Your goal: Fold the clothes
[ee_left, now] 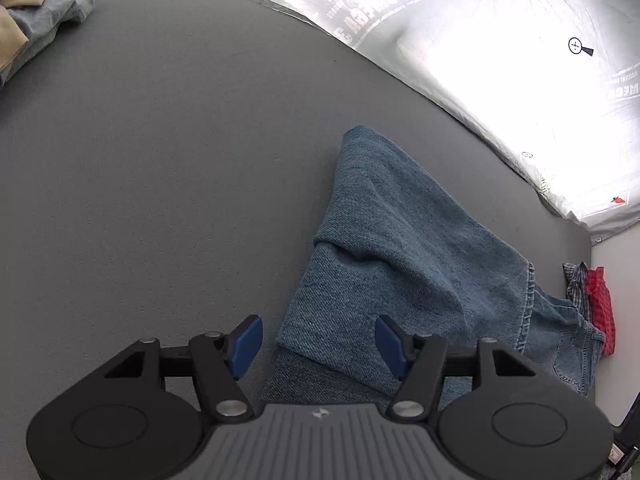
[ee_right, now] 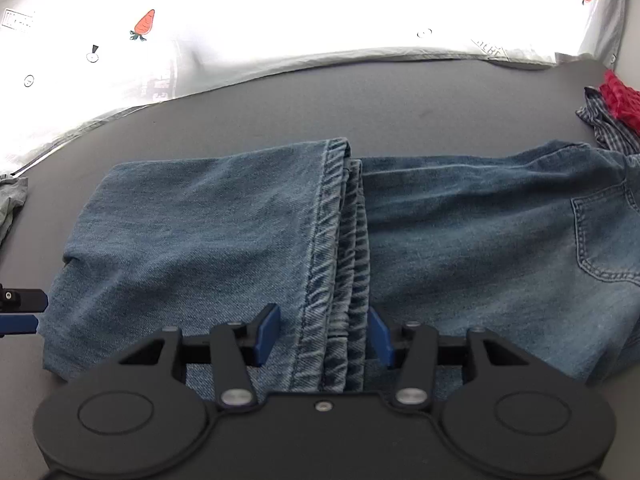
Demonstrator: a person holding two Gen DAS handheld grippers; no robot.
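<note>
Left wrist: left gripper (ee_left: pixel 318 342) open over the folded edge of the jeans (ee_left: pixel 400 248) lying on the grey desk (ee_left: pixel 160 160); clamp both layers together.

Right wrist: right gripper (ee_right: pixel 322 334) open astride the hems (ee_right: pixel 340 240); close squarely on every layer.

In the right wrist view, the jeans (ee_right: pixel 240 232) are spread across the middle of the frame on the tabletop (ee_right: pixel 360 104), their legs folded back so the hems (ee_right: pixel 336 240) lie at centre. A sheet (ee_right: pixel 280 12) is seen behind, across the top. Checked garments (ee_right: pixel 612 112) lie at the right edge, touching the jeans.
</note>
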